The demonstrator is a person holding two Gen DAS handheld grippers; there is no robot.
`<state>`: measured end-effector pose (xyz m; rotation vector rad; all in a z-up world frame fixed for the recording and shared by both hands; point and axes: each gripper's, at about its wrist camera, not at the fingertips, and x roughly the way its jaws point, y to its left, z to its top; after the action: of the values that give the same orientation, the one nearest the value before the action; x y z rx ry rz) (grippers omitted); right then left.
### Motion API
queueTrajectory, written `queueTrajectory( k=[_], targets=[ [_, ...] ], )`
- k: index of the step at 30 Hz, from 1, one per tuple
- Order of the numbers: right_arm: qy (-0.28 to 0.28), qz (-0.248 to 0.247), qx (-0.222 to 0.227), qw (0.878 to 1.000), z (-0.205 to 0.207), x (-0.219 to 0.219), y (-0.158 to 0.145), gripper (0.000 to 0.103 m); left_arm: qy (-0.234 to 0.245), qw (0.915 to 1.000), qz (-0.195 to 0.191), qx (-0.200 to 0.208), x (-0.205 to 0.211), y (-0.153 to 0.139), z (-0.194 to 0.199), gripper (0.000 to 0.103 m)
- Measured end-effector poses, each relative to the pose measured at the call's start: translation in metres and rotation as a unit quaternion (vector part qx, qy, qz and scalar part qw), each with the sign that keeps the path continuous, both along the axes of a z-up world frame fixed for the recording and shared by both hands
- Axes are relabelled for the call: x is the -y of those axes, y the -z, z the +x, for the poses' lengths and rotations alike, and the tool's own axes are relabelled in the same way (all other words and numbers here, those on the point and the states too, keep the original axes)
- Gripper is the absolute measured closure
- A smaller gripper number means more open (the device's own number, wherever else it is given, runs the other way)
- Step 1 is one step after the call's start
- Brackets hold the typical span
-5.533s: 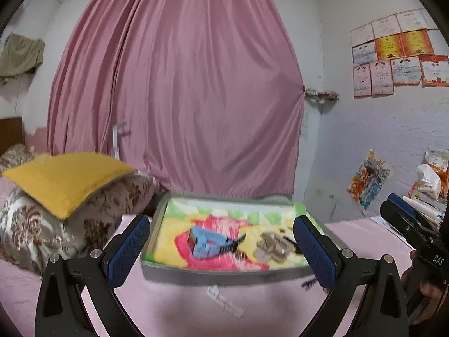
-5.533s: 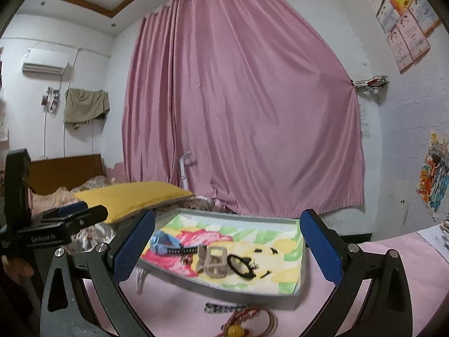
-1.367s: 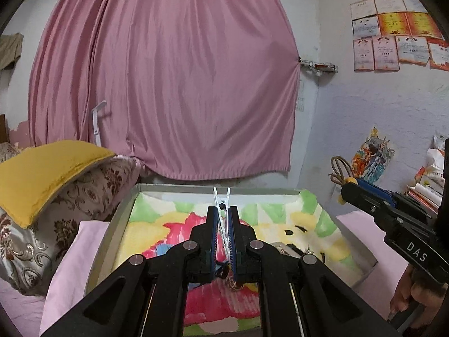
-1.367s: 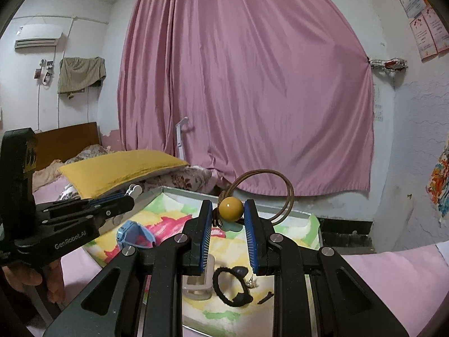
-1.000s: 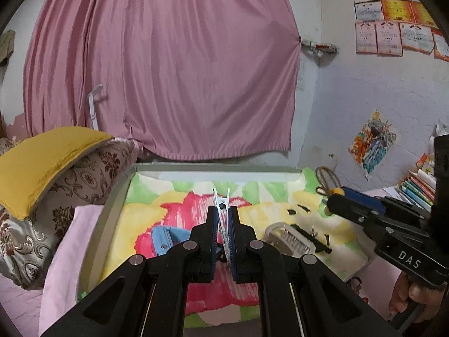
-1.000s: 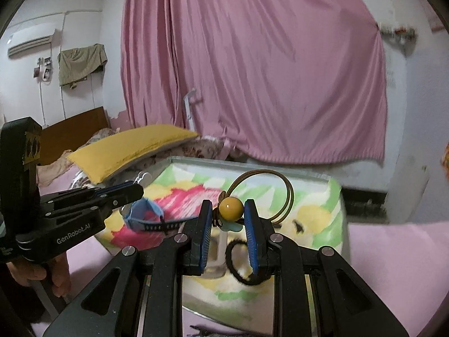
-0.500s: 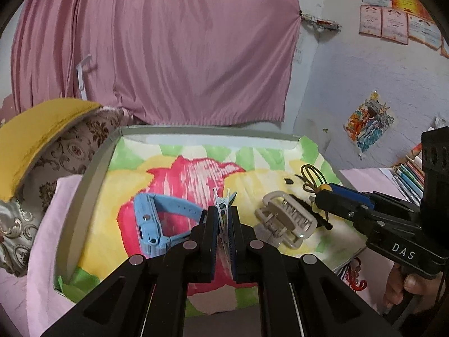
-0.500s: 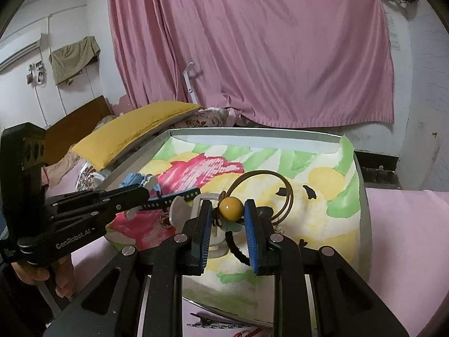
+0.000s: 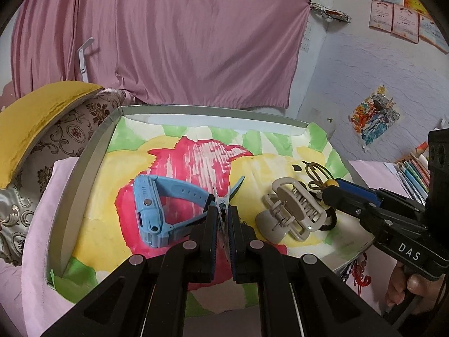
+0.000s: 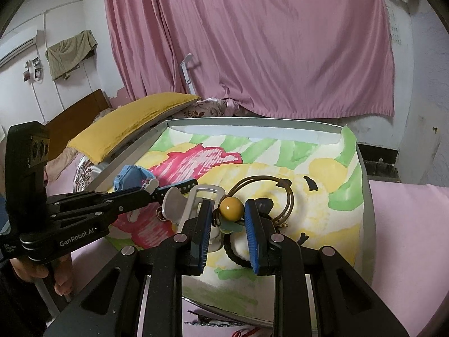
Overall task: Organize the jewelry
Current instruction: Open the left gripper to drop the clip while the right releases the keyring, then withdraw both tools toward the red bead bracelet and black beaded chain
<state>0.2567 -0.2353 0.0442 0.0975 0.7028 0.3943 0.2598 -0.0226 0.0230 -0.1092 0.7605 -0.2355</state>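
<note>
A grey tray (image 9: 92,168) lined with a bright painted sheet holds a blue watch (image 9: 157,207), a beige claw clip (image 9: 291,210) and a black hair tie (image 10: 233,250). My left gripper (image 9: 221,210) is shut on a thin silver hair clip (image 9: 221,199), low over the tray beside the watch strap. My right gripper (image 10: 227,210) is shut on a hair tie with a yellow bead (image 10: 230,209); its brown elastic loop (image 10: 266,193) hangs over the tray past the claw clip (image 10: 196,199). Each gripper shows in the other's view: the right gripper (image 9: 336,188) and the left gripper (image 10: 151,188).
The tray lies on a pink cloth (image 10: 407,224). A yellow pillow (image 9: 36,115) sits to its left, with a pink curtain (image 9: 168,42) behind. A red knotted ornament (image 9: 360,276) and a dark clip (image 10: 213,320) lie on the cloth in front of the tray. Books (image 9: 418,168) stand at the right.
Both grippers, open and empty at first, now hold the hair clip and the bead hair tie. Over the last second both have tilted down and sunk closer to the tray.
</note>
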Motion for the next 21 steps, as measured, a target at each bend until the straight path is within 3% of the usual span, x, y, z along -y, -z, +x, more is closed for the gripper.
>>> queueTrajectory(
  k=[6,12,15,17,19,21],
  targets=[
    [0.004,0.001,0.005,1.0,-0.002,0.0,0.0,0.074,0.0,1.0,0.0,0.001,0.0,0.0,-0.001,0.094],
    [0.02,-0.002,0.03,0.999,-0.01,0.003,-0.003,0.065,-0.003,0.9998,-0.009,0.016,-0.003,-0.004,-0.004,0.078],
    [0.033,0.005,0.055,0.998,-0.017,0.01,-0.01,0.056,-0.016,0.9991,-0.012,0.037,-0.006,-0.01,-0.009,0.06],
    [0.046,0.006,0.073,0.996,-0.021,0.014,-0.015,0.046,-0.028,0.998,-0.011,0.056,-0.009,-0.015,-0.014,0.057],
    [0.054,0.016,0.095,0.994,-0.028,0.018,-0.021,0.037,-0.043,0.9959,-0.014,0.078,-0.013,-0.02,-0.019,0.044],
    [0.066,0.019,0.119,0.991,-0.037,0.022,-0.028,0.03,-0.059,0.9929,-0.023,0.101,-0.018,-0.026,-0.024,0.023]
  ],
)
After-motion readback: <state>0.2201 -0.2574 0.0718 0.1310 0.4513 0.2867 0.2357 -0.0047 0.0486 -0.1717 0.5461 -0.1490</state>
